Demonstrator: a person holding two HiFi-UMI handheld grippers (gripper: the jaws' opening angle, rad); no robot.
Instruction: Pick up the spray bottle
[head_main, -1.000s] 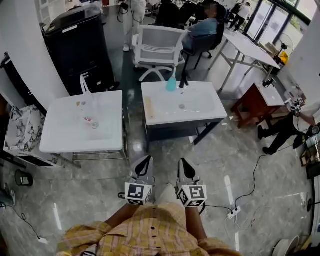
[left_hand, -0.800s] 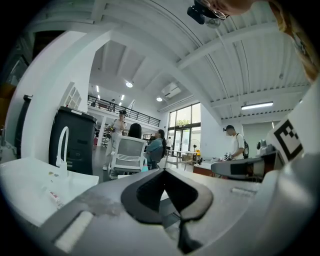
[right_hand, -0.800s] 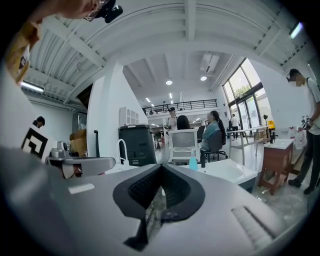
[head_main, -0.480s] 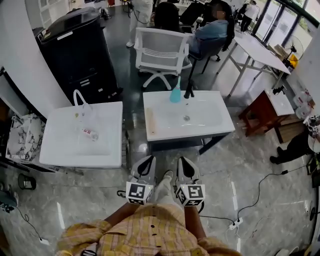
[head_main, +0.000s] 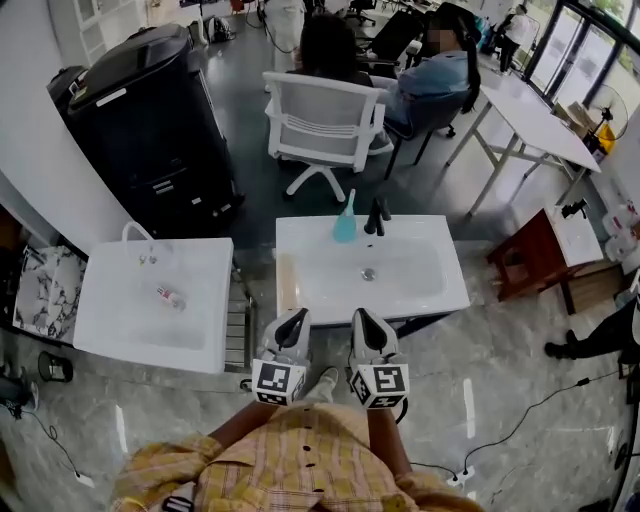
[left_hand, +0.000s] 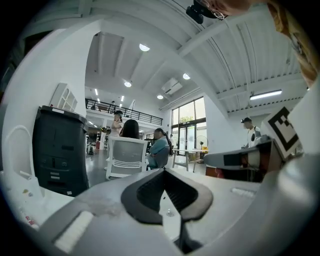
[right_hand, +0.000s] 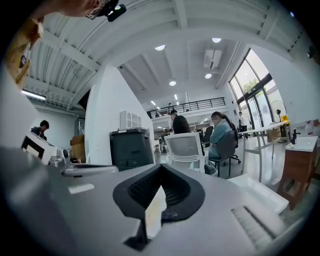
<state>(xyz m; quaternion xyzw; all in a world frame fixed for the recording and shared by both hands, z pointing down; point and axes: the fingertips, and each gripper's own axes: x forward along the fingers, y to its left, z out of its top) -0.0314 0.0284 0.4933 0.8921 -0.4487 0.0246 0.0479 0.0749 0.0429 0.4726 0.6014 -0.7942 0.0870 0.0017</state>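
Note:
The teal spray bottle (head_main: 345, 222) stands upright at the back edge of the white sink basin (head_main: 420, 290), just left of a black faucet (head_main: 377, 215). My left gripper (head_main: 292, 327) and right gripper (head_main: 362, 328) are held side by side at the basin's near edge, both pointing level toward it, well short of the bottle. Both are shut with nothing in them. In the left gripper view the left gripper (left_hand: 162, 170) shows closed jaws with the white basin beyond. The right gripper (right_hand: 161, 166) looks the same in the right gripper view. The bottle shows in neither gripper view.
A second white sink (head_main: 110, 330) with a white faucet (head_main: 135, 232) stands to the left. Behind the basin are a white mesh chair (head_main: 320, 120), a black cabinet (head_main: 140, 110) and seated people (head_main: 440, 80). A brown stool (head_main: 540, 250) stands at the right, and cables lie on the floor.
Both grippers have advanced together toward the basin, which has slid down the head view to meet them. The bottle now looks nearer. The jaws stayed shut.

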